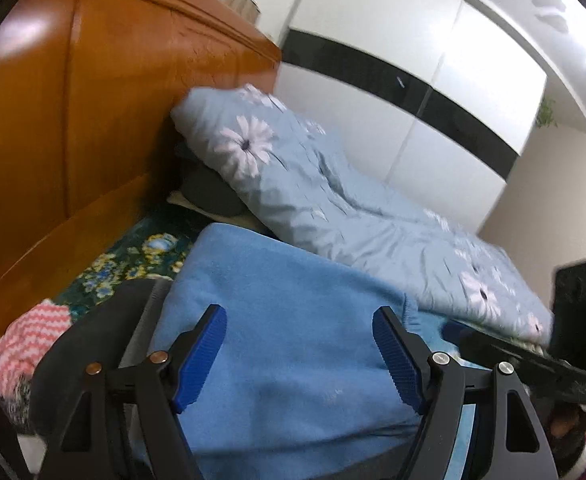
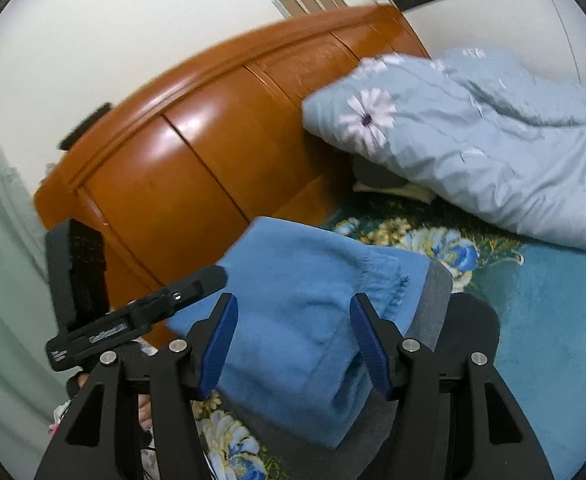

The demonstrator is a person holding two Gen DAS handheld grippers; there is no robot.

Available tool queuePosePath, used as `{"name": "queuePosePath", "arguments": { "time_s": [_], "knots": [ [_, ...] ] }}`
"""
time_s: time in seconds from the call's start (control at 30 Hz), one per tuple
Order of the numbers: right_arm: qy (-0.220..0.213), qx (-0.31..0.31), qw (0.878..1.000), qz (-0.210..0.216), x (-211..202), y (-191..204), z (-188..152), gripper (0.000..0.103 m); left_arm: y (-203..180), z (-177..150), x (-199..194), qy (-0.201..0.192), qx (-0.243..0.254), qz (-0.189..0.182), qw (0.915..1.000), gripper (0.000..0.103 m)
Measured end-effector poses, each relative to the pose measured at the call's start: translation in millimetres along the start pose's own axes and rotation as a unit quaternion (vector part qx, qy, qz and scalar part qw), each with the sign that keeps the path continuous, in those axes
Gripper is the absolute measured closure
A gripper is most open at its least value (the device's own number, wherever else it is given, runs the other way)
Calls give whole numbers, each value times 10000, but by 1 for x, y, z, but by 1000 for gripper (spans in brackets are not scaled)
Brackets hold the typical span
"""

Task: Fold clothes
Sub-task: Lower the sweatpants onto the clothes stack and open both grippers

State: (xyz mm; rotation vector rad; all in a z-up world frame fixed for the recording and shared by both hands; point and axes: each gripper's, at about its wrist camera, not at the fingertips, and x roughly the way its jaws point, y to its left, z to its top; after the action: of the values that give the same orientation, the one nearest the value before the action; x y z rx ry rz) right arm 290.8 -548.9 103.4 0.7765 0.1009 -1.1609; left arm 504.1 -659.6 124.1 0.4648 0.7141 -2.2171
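Spread wide and empty, both: left gripper point(image 1: 299, 354) hovering over the blue fleece garment point(image 1: 285, 340), right gripper point(image 2: 293, 344) straddling the same garment point(image 2: 305, 312) with a blue pad to each side and no visible pinch. Folded into a thick bundle already, that garment, stacked on a grey piece point(image 2: 433, 304) and a dark one point(image 2: 477, 332) at about 3 o'clock in the right wrist view, all on the floral bedspread point(image 2: 541, 300) near the wooden headboard point(image 2: 197, 152). Pink-and-white chevron cloth point(image 1: 29, 344) at 8 o'clock in the left view; pale flowered duvet point(image 1: 333, 196) heaped toward 1 o'clock. Equally fitting a fold just finished and let go, or a bundle about to be taken up for another fold or a move. For either: square edges kept aligned, pads closing on all layers near the cuffed hem point(image 2: 389, 280), nothing of the grey layer beneath caught along.
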Motion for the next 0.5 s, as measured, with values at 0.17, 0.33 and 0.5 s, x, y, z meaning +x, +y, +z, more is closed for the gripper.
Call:
{"name": "queuePosePath", "arguments": {
  "time_s": [0.17, 0.33, 0.5],
  "knots": [
    [86, -372, 9993, -59, -21, 18, -47, 41, -19, -54, -22, -307, -21, 354, 9989, 24],
    [-43, -698, 9961, -546, -31, 16, -102, 40, -38, -117, -33, -426, 21, 617, 9972, 24],
    [-147, -824, 9914, -1010, -35, 10, -149, 37, -47, -165, -38, -449, -118, 783, 9958, 22]
  ]
}}
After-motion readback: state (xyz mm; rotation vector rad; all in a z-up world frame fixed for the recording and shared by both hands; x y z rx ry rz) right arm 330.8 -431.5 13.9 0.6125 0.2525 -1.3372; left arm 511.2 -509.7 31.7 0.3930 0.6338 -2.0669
